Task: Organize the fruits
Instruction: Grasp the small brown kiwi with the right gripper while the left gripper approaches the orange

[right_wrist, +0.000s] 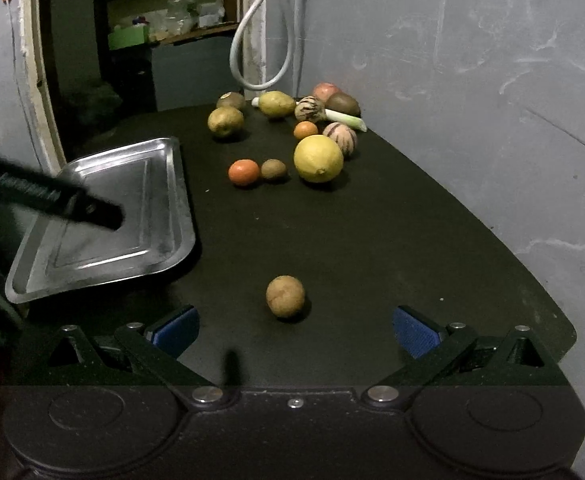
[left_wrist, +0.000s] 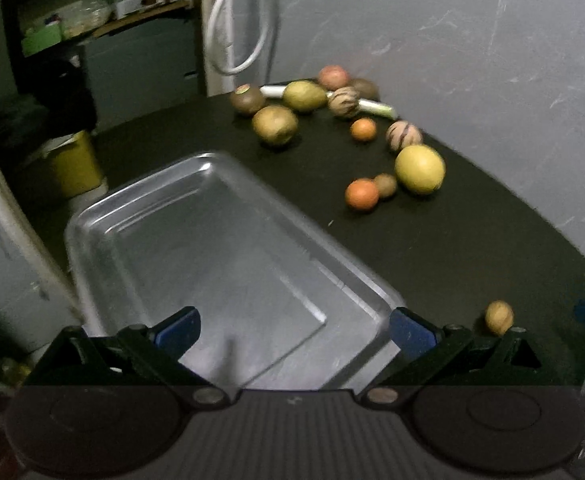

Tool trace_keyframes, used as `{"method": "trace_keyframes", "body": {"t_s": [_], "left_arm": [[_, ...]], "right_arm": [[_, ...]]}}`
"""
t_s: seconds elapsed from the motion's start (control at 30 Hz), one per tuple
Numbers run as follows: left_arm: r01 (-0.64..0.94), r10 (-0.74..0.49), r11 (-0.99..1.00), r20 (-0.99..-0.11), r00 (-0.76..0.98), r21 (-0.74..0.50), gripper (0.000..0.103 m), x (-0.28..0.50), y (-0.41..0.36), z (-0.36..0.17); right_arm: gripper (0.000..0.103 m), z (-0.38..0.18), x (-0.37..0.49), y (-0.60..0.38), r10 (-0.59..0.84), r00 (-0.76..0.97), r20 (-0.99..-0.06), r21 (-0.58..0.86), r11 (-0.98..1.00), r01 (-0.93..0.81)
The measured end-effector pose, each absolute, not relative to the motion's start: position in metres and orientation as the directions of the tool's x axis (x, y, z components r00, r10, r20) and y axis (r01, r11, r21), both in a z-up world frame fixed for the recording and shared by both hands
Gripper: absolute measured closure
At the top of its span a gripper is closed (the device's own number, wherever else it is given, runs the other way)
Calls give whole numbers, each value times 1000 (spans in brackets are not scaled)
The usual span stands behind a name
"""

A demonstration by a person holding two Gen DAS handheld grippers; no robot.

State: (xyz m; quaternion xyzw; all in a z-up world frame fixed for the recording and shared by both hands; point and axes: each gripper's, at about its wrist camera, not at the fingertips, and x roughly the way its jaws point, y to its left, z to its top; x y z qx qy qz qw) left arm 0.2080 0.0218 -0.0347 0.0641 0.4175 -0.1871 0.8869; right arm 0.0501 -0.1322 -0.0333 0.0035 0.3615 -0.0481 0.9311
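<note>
A dark surface (right_wrist: 332, 240) fills most of both views, backed by a grey wall (right_wrist: 472, 60) across the upper right. A metal tray (right_wrist: 180, 216) is seen at the left of the right wrist view and is spread over the centre of the left wrist view (left_wrist: 92, 240), with nothing visible in it. The left claw (left_wrist: 294, 328) is held above the tray's near end, its blue pads wide apart and nothing between them. The right claw (right_wrist: 296, 330) is likewise spread wide and holds nothing, low in its frame over the bare surface. A white cable (right_wrist: 260, 60) is looped at the upper centre. The fruits are gathered on the surface toward the upper centre, well apart from the tray: a large yellow citrus (right_wrist: 318, 158), striped round fruits (right_wrist: 340, 136), an orange fruit (right_wrist: 244, 172) just beside a small kiwi (right_wrist: 273, 169). A lone tan round fruit (right_wrist: 285, 296) is seen between the right claw's pads but farther out, untouched.
</note>
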Motion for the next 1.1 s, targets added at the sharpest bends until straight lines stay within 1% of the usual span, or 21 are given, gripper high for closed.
{"method": "trace_keyframes", "body": {"t_s": [0.17,0.3,0.47,0.53,0.67,0.73,0.77,0.83,0.93,1.1], "left_arm": [[410,-333,906,-772,541,-104,1,225,15,-38],[434,-359,894,-766,533,-117,1,239,3,-40],[493,-381,865,-760,526,-92,1,256,-19,-44],[515,-386,854,-758,527,-77,1,265,-29,-47],[558,-390,829,-750,534,-34,1,281,-46,-52],[563,-392,826,-750,533,-31,1,289,-51,-55],[563,-393,826,-749,534,-32,1,293,-53,-57],[562,-393,826,-750,533,-33,2,301,-56,-60],[572,-397,819,-755,522,-35,4,311,-61,-65],[592,-409,805,-760,505,-40,9,321,-69,-72]], "right_arm": [[1,-37,53,-137,-25,722,-692,16,999,49],[7,-41,61,-143,7,711,-703,31,999,21],[22,-51,72,-150,53,692,-720,56,998,-17],[33,-54,76,-152,69,689,-721,64,997,-34],[46,-56,81,-154,88,697,-712,55,996,-70],[57,-56,84,-155,94,701,-707,45,995,-88],[59,-56,85,-155,95,703,-705,39,995,-96],[67,-57,86,-156,97,708,-700,26,994,-111],[74,-58,90,-157,101,715,-692,14,992,-126],[75,-60,100,-158,119,721,-682,6,988,-157]]}}
